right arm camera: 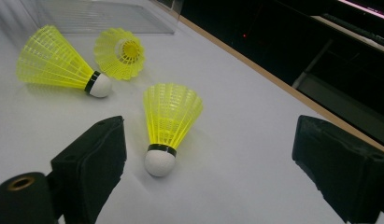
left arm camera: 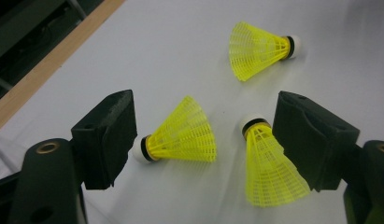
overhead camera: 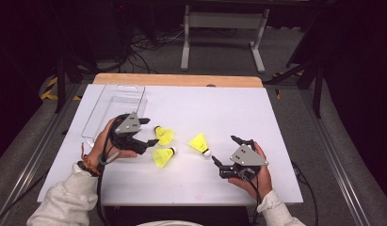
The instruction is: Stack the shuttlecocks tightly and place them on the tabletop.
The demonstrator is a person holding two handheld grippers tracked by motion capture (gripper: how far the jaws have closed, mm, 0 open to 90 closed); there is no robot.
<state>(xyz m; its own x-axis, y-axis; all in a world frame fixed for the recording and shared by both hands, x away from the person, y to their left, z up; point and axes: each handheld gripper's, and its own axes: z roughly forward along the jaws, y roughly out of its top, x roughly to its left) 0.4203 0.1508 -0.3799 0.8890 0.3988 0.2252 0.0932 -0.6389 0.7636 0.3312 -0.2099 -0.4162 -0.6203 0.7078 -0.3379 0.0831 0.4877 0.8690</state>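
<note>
We've got three yellow shuttlecocks lying mid-table: in the high view the left gripper [overhead camera: 150,130] has its jaws apart around the far-left one [overhead camera: 164,135], with a second [overhead camera: 163,157] just below it, though its gripper view can't quite show whether a pad touches the cork. The right gripper [overhead camera: 225,150] sits wide open with nothing in it, near the third shuttle [overhead camera: 200,143]. A clear tray [overhead camera: 115,109] at the far left is hard to make out against the white table [overhead camera: 229,108], and both sleeves get cut off at the bottom edge.
</note>
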